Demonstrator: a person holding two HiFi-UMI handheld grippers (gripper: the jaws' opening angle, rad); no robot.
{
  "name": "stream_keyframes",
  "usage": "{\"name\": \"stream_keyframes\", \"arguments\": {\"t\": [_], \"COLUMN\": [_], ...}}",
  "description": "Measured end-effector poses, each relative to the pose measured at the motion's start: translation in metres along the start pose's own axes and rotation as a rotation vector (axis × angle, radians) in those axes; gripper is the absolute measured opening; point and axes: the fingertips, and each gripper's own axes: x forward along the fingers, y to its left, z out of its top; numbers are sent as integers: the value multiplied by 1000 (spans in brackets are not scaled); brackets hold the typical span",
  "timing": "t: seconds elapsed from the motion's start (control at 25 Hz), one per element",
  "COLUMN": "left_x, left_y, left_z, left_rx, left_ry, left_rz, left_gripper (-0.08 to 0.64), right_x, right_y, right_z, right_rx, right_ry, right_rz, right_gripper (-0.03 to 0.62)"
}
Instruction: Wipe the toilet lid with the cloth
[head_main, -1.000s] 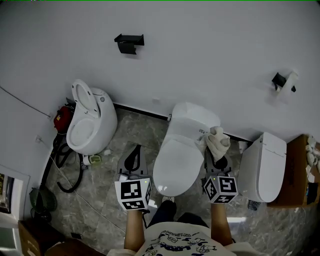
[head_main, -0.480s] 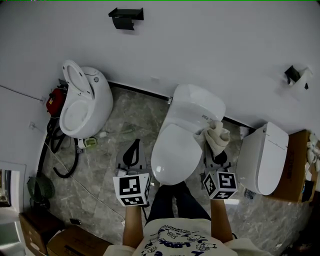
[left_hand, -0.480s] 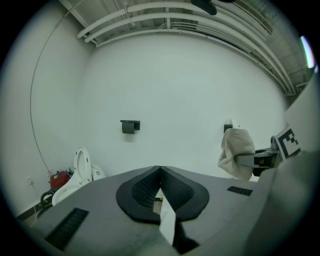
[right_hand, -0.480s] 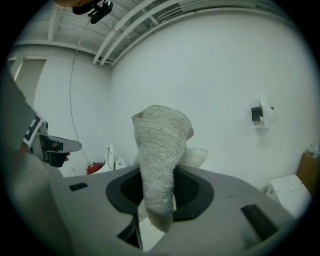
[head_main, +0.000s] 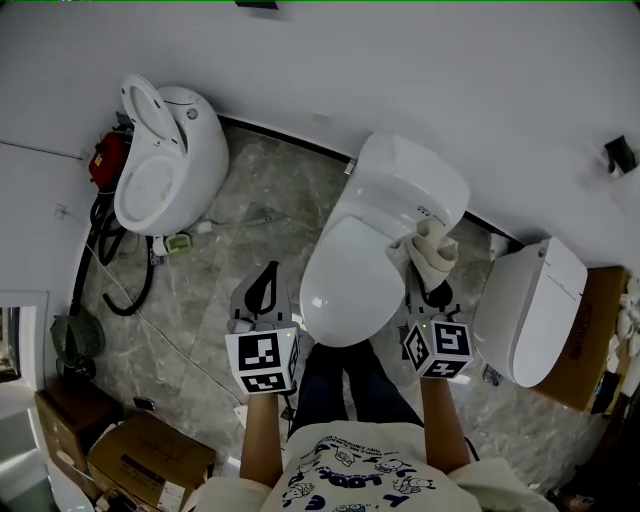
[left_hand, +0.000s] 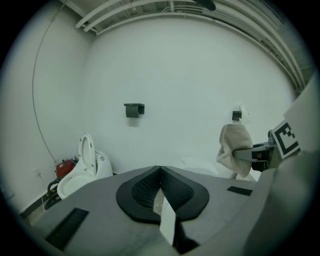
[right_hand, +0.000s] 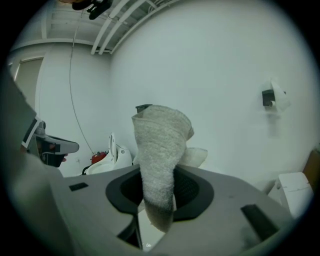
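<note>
Two tools flank the closed toilet lid (head_main: 345, 295): the right tool (head_main: 428, 285), clamped on the cloth (head_main: 432, 255), holds it at the lid's rear right edge. The left tool (head_main: 268, 280), jaws together and empty, hangs to its left. The lid's length runs from the cloth toward the person.

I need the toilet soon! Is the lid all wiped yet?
Done: the right tool grips the fluffy grey cloth. In hand: the cloth sits by the right edge of the middle toilet's white oval lid. Left: wiping across the lid, which shows no wiped patch. The left tool is shut and empty.
</note>
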Motion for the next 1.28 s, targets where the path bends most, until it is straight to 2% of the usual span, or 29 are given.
{"name": "stream_keyframes", "arguments": {"t": [0.24,0.56,0.92,1.16,1.28], "left_x": [28,61,86,99,103], "left_y": [9,20,33,40,41], "left_z": [-32,-69,-127,-164,-179], "left_rx": [-19,-40,-70,-86,-85], "left_ry": [60,120,193,232,245], "left_rz": [47,72,102,122,120], "left_gripper": [3,3,3,3,3], "right_x": [43,100,166,211,230], "right_y": [-2,-9,-14,-13,-13], "right_z": [-36,-80,-141,-186,-207], "right_rx": [-9,-56,-90,-135,-187], "right_ry": [63,141,238,299,331], "right_rz": [52,97,109,130,154], "right_gripper": [112,112,112,112,112]}}
